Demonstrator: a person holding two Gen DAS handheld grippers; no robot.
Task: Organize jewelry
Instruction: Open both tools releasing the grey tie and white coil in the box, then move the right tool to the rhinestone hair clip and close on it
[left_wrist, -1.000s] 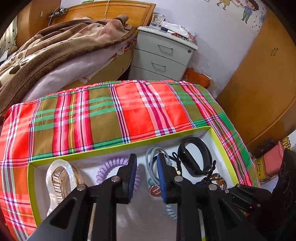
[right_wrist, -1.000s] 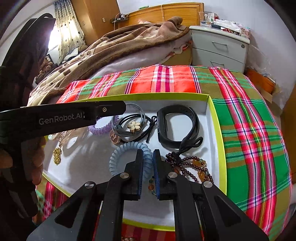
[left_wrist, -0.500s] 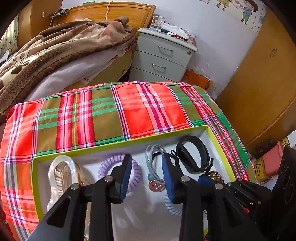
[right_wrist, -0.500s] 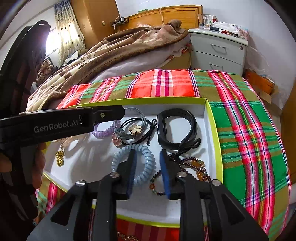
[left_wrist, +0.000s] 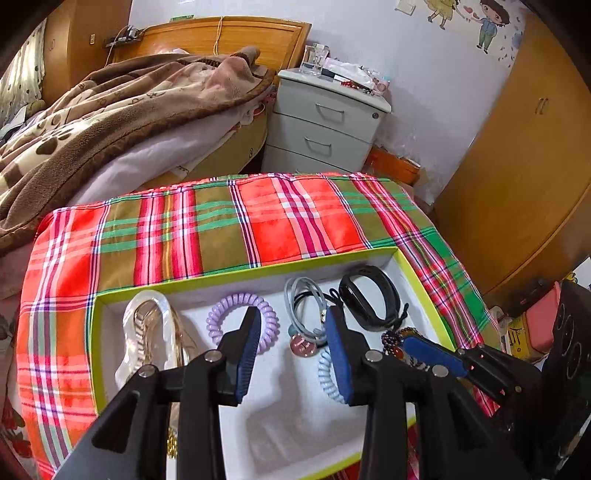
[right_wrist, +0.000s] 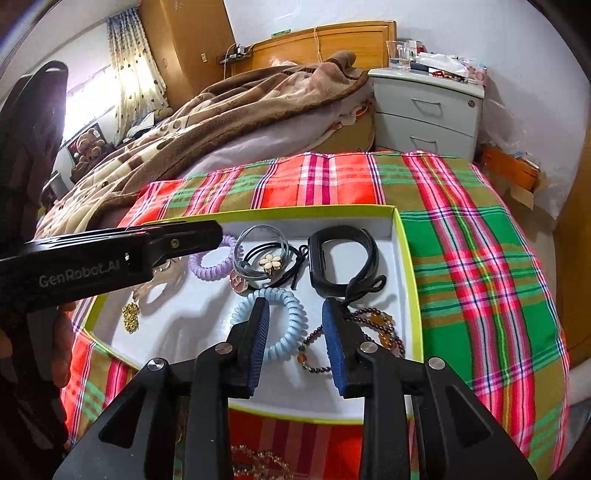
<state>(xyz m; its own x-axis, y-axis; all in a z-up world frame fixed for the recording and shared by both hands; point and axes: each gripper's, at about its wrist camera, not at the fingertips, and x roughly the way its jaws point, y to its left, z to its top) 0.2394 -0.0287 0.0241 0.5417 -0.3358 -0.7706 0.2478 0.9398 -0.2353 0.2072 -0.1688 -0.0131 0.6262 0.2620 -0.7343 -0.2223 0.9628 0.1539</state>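
Observation:
A white tray with a lime rim (left_wrist: 243, 273) (right_wrist: 408, 266) lies on the plaid cloth. It holds a clear hair claw (left_wrist: 147, 332), a purple coil tie (left_wrist: 242, 317) (right_wrist: 210, 266), grey and black hair ties with a flower charm (right_wrist: 266, 264), a black wristband (left_wrist: 369, 299) (right_wrist: 343, 258), a blue coil tie (right_wrist: 271, 325) and a bead bracelet (right_wrist: 369, 332). My left gripper (left_wrist: 291, 332) is open and empty above the tray's middle. My right gripper (right_wrist: 295, 321) is open and empty, just above the blue coil tie.
The plaid cloth (left_wrist: 221, 229) covers a low table. A bed with a brown blanket (left_wrist: 110, 110) is behind it, a grey nightstand (left_wrist: 325, 122) to the back right and a wooden wardrobe (left_wrist: 517, 147) at right. A gold chain (right_wrist: 258, 461) lies on the cloth before the tray.
Both grippers have opened from nearly shut to wide and have drawn back and up from the tray. The jewelry has stayed in place.

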